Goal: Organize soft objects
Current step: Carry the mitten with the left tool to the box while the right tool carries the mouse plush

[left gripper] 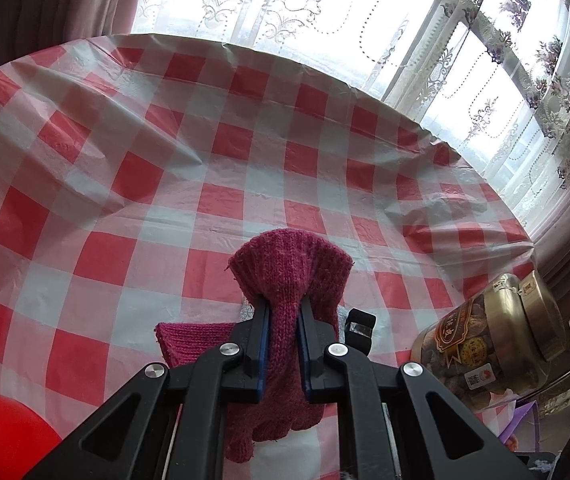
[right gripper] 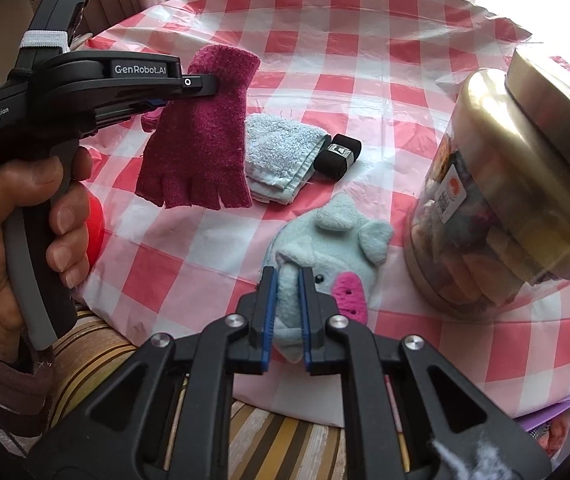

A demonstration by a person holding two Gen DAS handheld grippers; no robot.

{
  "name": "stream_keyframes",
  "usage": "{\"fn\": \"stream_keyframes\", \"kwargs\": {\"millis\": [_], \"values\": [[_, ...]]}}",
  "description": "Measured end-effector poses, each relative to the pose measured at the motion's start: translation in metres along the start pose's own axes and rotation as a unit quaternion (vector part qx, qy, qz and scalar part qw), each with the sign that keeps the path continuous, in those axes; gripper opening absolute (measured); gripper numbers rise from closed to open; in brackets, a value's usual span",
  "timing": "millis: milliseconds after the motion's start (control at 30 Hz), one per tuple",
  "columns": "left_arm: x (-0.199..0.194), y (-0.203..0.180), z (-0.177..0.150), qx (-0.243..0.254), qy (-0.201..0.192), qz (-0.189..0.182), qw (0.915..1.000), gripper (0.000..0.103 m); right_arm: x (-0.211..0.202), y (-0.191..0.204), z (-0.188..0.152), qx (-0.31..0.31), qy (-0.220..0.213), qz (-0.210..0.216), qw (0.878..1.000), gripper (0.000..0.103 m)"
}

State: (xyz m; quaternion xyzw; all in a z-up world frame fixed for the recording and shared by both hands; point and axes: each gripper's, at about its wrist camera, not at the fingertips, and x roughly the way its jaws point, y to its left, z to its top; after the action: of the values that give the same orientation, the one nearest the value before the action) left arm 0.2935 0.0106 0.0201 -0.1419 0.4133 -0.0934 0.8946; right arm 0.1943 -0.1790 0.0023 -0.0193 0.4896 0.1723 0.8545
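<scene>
**A:** Start with the biggest thing. What's under the tools?

**B:** A round table under a red-and-white checked plastic cloth [left gripper: 189, 168]. Ahead of the left gripper [left gripper: 283, 308] the wrinkled cloth runs bare up to its far curved edge, with lace-curtained windows [left gripper: 465, 60] behind. That is the widest free stretch. To that tool's right a clear plastic jar with a gold lid [left gripper: 497, 332] lies tilted on its side at the cloth's edge.

**B:** From the right gripper [right gripper: 287, 276] the same jar looms close on its right, lid end towards the camera. The near table edge sits just below that tool's fingers, with striped upholstery [right gripper: 97, 356] beneath.

**A:** And the soft things?

**B:** The left gripper is clamped on a magenta knitted fingerless glove [right gripper: 201, 132], lifted off the cloth. Its long axis hangs roughly vertical, cuff up, finger stubs down. A second magenta piece [left gripper: 189, 340] lies left of that tool's fingers.

**A:** The right tool?

**B:** Closed on a flap of a pale-blue plush pig with a pink snout [right gripper: 337, 252], lying flat, snout pointing right. Beyond it a folded light-blue terry towel [right gripper: 277, 156] rests beside a small black elastic band roll [right gripper: 337, 156], touching.
</scene>
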Motion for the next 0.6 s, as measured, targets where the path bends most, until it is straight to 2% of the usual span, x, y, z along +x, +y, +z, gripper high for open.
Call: {"fn": "stream_keyframes", "kwargs": {"millis": [600], "values": [[-0.049, -0.024, -0.007, 0.005, -0.024, -0.032, 0.9992, 0.012, -0.059, 0.001, -0.014, 0.01, -0.031, 0.019, 0.999, 0.013]]}}
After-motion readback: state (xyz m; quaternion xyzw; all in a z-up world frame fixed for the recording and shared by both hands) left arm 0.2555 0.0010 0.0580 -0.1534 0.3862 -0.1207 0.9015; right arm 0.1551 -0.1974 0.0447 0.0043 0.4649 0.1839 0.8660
